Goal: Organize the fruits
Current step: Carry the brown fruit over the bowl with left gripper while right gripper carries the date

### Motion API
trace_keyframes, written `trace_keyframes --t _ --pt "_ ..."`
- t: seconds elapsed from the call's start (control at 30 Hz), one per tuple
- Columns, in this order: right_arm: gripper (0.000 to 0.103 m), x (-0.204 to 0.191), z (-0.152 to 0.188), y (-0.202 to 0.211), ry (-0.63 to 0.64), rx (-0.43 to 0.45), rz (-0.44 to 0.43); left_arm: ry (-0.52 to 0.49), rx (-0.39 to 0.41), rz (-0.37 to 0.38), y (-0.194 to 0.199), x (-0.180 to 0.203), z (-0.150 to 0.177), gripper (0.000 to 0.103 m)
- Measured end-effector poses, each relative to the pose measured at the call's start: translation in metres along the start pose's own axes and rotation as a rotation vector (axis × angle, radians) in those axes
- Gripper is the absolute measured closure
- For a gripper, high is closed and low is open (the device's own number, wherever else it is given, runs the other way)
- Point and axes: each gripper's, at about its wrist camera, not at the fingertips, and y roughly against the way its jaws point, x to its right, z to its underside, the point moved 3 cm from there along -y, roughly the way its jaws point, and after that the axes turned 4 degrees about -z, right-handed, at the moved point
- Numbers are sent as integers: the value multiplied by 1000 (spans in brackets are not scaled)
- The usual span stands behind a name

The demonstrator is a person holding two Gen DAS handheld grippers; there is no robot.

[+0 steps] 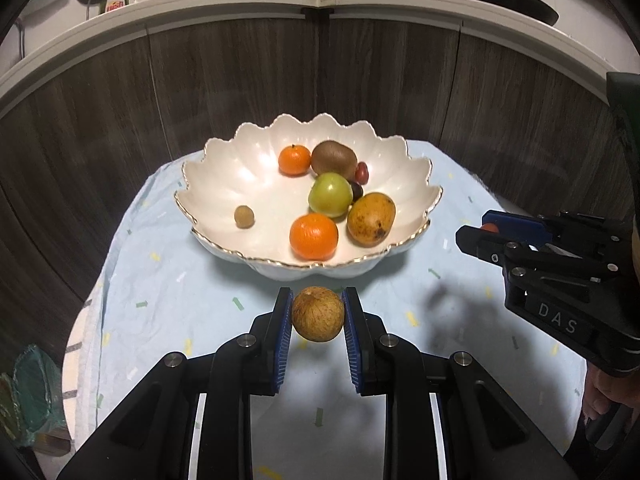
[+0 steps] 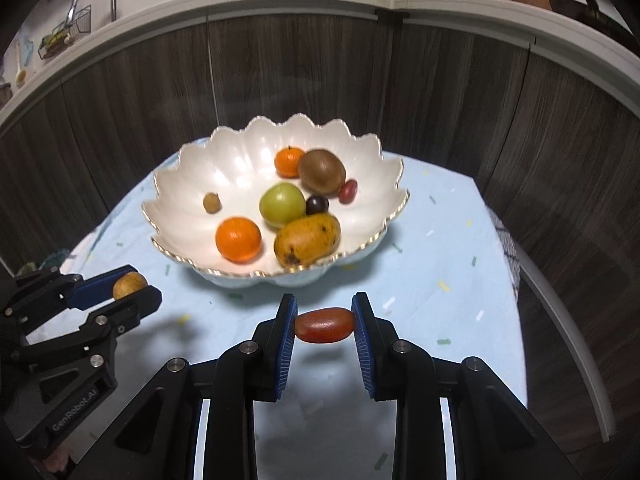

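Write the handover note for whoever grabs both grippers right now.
Left gripper: shut on a round tan fruit, held above the cloth just short of the bowl.
Right gripper: shut on a red oblong fruit, also in front of the bowl.
Done: two oranges, a kiwi, a green fruit, a mango and some small fruits sit in the bowl.
Left: place both held fruits in the bowl; open space on its left side.

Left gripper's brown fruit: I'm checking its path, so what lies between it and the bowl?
In the left wrist view, only bare blue tablecloth shows between the brown fruit in the left gripper and the bowl.
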Motion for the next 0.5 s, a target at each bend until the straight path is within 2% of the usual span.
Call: trace_keyframes --t 0.5 --pt "74 -11 -44 23 11 73 -13 17 42 -8 15 -17 -36 78"
